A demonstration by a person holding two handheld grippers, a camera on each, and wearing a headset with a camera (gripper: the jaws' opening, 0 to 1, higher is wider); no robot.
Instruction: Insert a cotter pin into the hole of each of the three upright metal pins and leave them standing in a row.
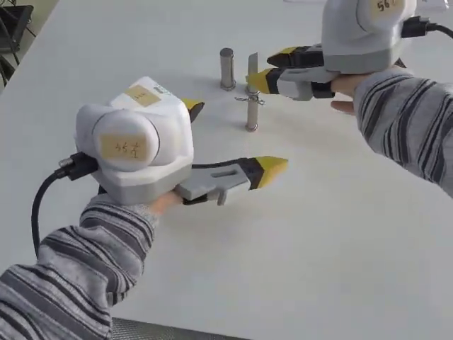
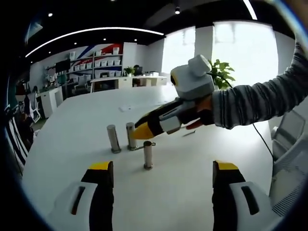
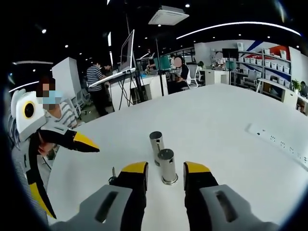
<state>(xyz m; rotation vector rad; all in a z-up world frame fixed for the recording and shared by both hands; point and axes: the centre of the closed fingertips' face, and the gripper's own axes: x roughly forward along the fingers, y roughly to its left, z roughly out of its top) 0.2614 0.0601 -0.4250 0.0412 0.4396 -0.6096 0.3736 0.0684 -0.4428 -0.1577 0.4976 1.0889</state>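
Currently finds three metal pins point(image 2: 131, 136) upright on the white surface point(image 1: 333, 241), toward the far middle. Shows the nearest pin point(image 1: 252, 119) with a cotter pin point(image 1: 249, 99) pushed crosswise through its upper part, ends sticking out on both sides. Places the middle pin point(image 3: 166, 163) just beyond it and the far pin point(image 1: 226, 69) off to the left, so not quite one straight line.

Reaches in from the right with the right tool point(image 1: 271, 67), held by a hand in a striped sleeve point(image 1: 410, 106). Open, with yellow-tipped jaws straddling the middle pin. Leaves a slim gap on each side in the right gripper view, so no grip on it.

Holds the left tool point(image 1: 238, 135) near and left, well apart from the pins. Open wide, jaws spread over bare surface and pointing toward the group. Trails a black cable point(image 1: 39, 205) from its rear.
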